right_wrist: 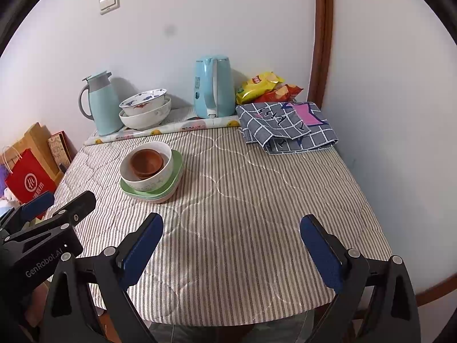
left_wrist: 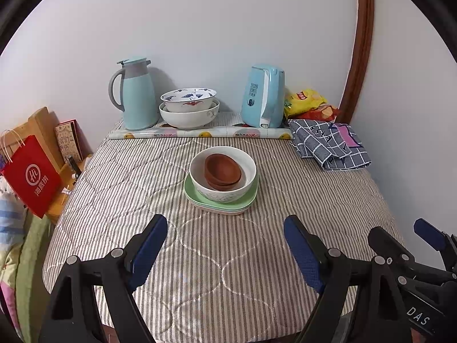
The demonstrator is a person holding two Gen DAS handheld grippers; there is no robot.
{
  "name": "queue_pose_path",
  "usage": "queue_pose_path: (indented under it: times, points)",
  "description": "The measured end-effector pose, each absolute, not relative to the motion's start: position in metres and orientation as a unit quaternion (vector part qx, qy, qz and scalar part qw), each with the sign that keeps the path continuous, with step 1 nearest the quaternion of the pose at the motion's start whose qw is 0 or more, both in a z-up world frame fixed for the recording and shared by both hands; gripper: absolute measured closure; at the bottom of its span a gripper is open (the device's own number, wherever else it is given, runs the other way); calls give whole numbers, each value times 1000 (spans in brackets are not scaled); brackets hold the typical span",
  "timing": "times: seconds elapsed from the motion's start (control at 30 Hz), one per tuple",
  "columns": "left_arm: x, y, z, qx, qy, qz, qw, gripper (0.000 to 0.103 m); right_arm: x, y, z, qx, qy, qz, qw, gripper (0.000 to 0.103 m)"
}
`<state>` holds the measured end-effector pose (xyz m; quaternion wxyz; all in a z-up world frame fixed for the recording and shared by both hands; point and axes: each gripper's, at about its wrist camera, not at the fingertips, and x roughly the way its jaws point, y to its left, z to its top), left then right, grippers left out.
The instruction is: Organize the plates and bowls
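Left wrist view: both grippers, left gripper point(left_wrist: 225, 245) and right gripper point(right_wrist: 231, 243), gape empty. Glazed white ceramic bowl point(left_wrist: 228, 191) mid-table on stacked green plates point(left_wrist: 194, 194) looks heavy, slippery, breakable; pinch its rim.

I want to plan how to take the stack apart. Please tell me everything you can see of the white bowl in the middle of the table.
The white bowl is round and deep, glossy like ceramic, with a faint green-grey pattern on its outer wall. It stands upright on a stack of plates, the top one green, in the middle of the striped tablecloth. Inside it lie brown bowls, nested and slightly tilted. Neither the left gripper nor the right gripper touches it; both are open and nearer the camera.
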<state>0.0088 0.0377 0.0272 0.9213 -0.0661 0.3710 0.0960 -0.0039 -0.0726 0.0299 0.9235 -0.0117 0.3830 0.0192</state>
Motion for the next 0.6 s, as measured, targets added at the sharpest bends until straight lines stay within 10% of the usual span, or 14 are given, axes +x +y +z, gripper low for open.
queue_pose_path:
  times: [0.6]
  points:
    - [9,44,22,-71,371,102,920,20,-2,-72,25,-14,384,20,923,7]
